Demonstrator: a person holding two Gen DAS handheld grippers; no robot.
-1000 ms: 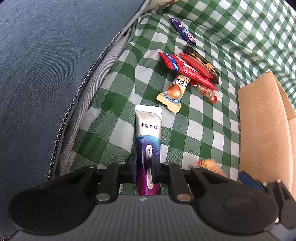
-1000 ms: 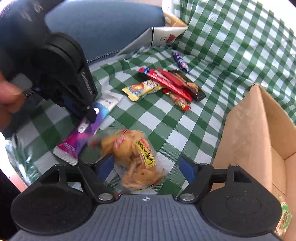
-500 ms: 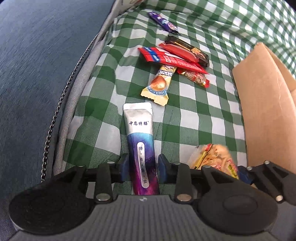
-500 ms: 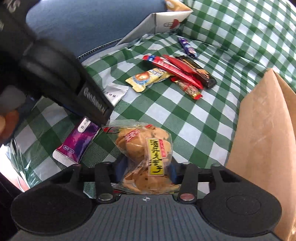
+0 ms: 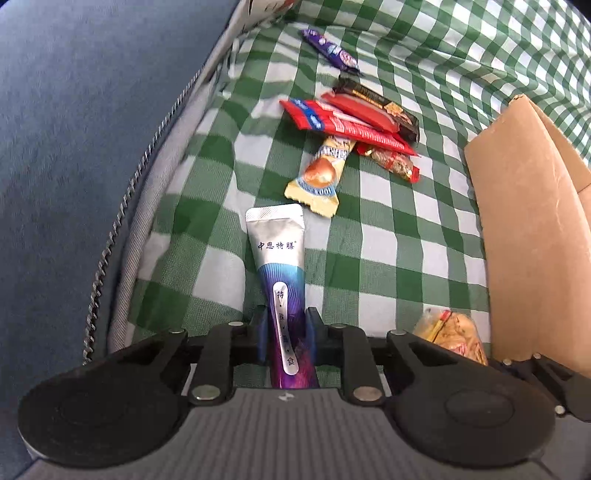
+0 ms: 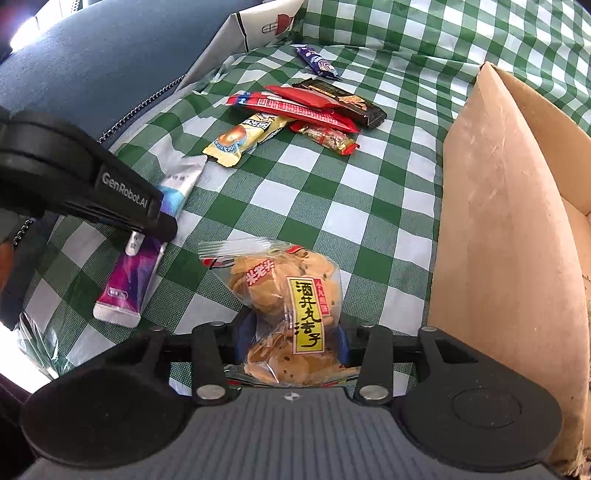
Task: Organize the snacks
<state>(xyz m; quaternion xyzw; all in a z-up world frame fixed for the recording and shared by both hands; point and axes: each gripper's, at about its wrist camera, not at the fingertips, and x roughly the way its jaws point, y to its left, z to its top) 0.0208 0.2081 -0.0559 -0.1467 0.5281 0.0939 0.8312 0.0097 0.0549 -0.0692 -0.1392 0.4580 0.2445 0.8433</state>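
Observation:
My left gripper (image 5: 285, 334) is shut on a silver and purple tube pouch (image 5: 280, 266), which also shows in the right wrist view (image 6: 129, 284) under the left gripper's body (image 6: 85, 177). My right gripper (image 6: 291, 338) is shut on a clear bag of yellow crackers (image 6: 291, 295); the bag also shows in the left wrist view (image 5: 450, 334). A pile of snack bars (image 5: 351, 118) lies ahead on the green checked cloth (image 5: 369, 236): red wrappers, a dark bar, a yellow bar (image 5: 321, 173). A purple bar (image 5: 330, 51) lies farther back.
An open cardboard box (image 6: 509, 206) stands on the right, close to the cracker bag; its wall shows in the left wrist view (image 5: 532, 229). A blue cushion with a zip (image 5: 92, 147) borders the cloth on the left. A white carton (image 6: 269, 26) stands at the back.
My right gripper has closed on the cracker bag, which was loose between open jaws a second ago. My left gripper opened around the tube, then closed on it again.

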